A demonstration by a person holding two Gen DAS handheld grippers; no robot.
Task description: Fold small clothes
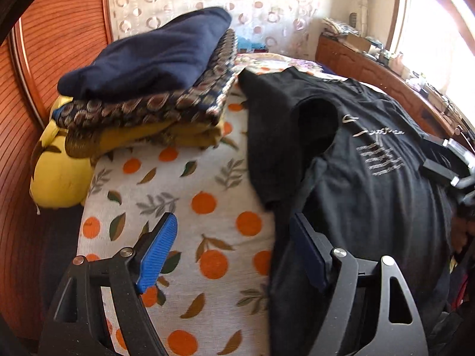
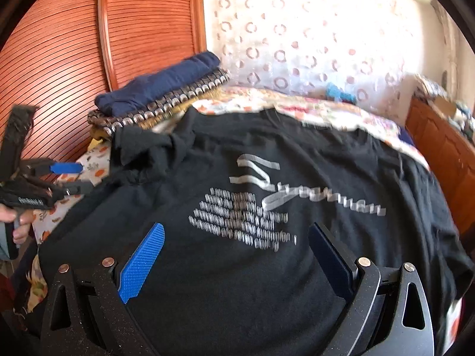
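A black T-shirt [image 1: 371, 207] with silver print lies spread on the orange-patterned bed sheet [image 1: 178, 184]. Its left sleeve [image 1: 285, 136] is folded in over the body. My left gripper [image 1: 234, 222] is open at the shirt's left edge, the blue left pad [image 1: 157, 252] over bare sheet and the right finger over black cloth, with nothing pinched. It also shows at the left of the right wrist view, left gripper [image 2: 74, 178], with a hand below it. My right gripper [image 2: 237, 231] hangs open above the T-shirt [image 2: 237, 281] near its print, empty. The right gripper [image 1: 427, 155] sits at the shirt's right side.
A stack of folded clothes [image 1: 148, 68], navy on top of patterned and mustard pieces, sits at the bed's far left on a yellow pillow [image 1: 59, 172]. A slatted wooden wardrobe [image 2: 59, 44] stands left, a curtain [image 2: 311, 38] behind, and a cluttered wooden dresser [image 1: 386, 77] right.
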